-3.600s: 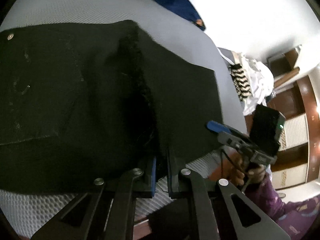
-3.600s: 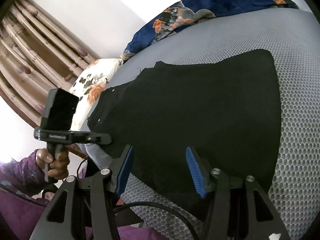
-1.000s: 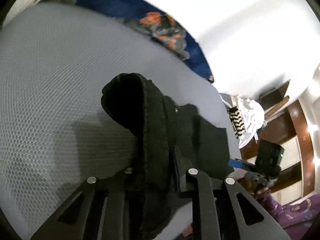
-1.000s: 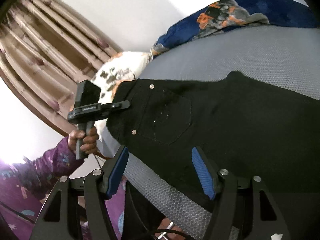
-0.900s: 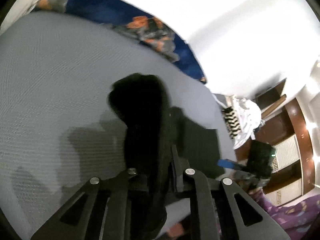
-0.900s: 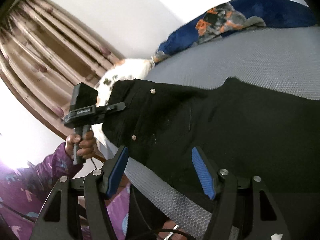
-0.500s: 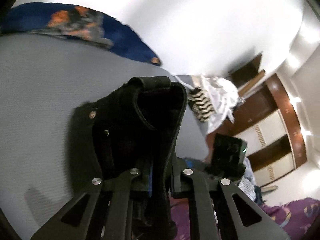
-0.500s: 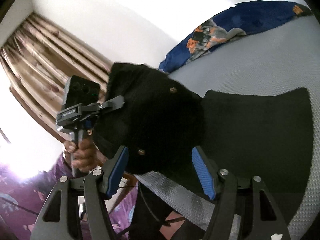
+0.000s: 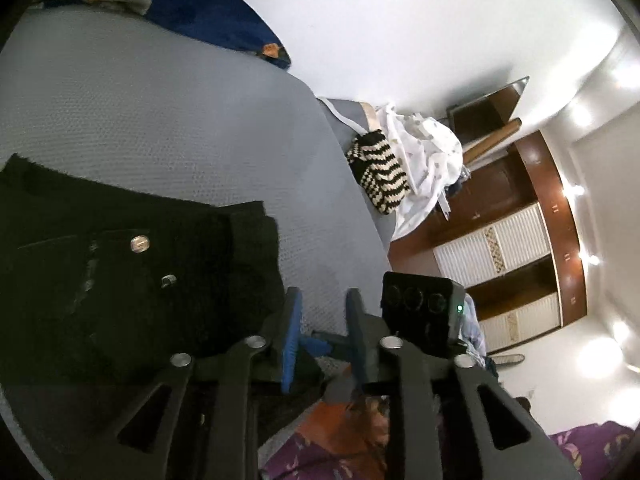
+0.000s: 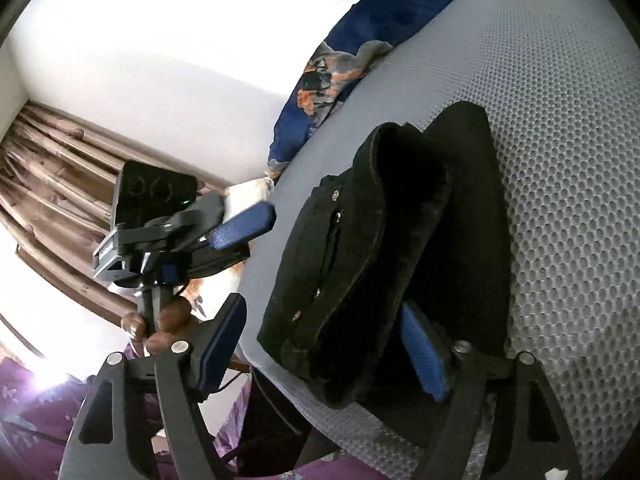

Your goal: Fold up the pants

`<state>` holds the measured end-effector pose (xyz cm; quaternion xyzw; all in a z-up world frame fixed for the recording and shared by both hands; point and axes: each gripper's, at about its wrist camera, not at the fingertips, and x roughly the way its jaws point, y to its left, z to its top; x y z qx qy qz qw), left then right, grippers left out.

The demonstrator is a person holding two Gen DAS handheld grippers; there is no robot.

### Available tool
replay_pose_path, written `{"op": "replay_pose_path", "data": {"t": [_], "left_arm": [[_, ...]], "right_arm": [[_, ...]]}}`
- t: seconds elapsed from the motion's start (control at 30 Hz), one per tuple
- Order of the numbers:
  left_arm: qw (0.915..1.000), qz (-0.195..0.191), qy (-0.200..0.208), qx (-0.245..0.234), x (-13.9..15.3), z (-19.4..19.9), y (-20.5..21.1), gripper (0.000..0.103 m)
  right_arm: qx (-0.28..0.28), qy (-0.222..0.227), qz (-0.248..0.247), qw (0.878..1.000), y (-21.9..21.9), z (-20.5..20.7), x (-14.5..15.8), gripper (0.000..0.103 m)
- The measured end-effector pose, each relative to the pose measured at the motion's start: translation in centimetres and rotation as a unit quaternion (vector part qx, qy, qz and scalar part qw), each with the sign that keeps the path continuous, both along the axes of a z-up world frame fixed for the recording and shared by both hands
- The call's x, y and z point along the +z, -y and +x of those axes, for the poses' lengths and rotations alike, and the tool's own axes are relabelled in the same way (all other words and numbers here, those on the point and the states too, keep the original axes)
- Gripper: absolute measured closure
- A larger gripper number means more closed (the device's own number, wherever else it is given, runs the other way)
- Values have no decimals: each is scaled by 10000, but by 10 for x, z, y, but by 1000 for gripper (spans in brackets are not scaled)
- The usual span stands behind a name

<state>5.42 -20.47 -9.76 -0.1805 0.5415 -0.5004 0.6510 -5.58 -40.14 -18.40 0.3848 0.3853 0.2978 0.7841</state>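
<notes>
Right wrist view: both tools [image 10: 320,344] [image 9: 322,322] gape, empty, beside folded black pants [image 10: 384,240] on bed [image 10: 560,160].

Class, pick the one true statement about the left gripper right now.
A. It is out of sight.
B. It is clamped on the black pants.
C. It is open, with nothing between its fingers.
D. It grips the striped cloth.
C: the left gripper shows a bare gap between its blue pads, and the black pants lie on the grey mattress beside it.

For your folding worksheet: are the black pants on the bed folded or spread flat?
Folded. In the right wrist view the black pants lie doubled in stacked layers on the grey bed, the waistband curling over the layer beneath.
</notes>
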Motion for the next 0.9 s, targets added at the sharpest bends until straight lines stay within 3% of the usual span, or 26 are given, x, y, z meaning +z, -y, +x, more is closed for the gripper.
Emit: {"op": "replay_pose_path", "data": {"t": [0.07,0.17,0.2,0.23,0.33,0.43,0.57,0.67,0.73,0.8,0.9], "left_arm": [[9996,156,144,207,5,-2,-18,48],[9978,283,243,555,9,-1,-53,42],[9968,345,219,694,8,-1,-65,41],[9957,410,192,806,6,-1,-74,40],[9915,676,187,1097,0,-1,-94,39],[9824,1275,576,1237,-5,-11,-107,37],[9821,1479,479,1061,-27,-22,-113,35],[9805,1708,485,843,-43,-31,-106,34],[9760,1929,679,748,-49,-37,-99,34],[9722,2058,891,675,-49,-43,-96,34],[9650,2253,1174,658,-45,-47,-96,34]], "right_arm": [[-6,40,-43,10000,-4,3,3,28],[81,-64,-332,9994,-14,8,5,32],[71,-111,-531,9985,-18,12,6,43],[99,-99,-744,9971,-21,15,8,76],[55,30,-1155,9933,-22,14,18,87],[-57,107,-1268,9919,-16,11,28,87],[-343,139,-1149,9927,6,1,23,88],[-326,-275,-1069,9934,15,2,-5,88],[-366,-420,-746,9957,21,1,-17,88],[-396,-545,-460,9967,27,2,-21,80],[-467,-505,-490,9964,33,-2,-13,77]]}}
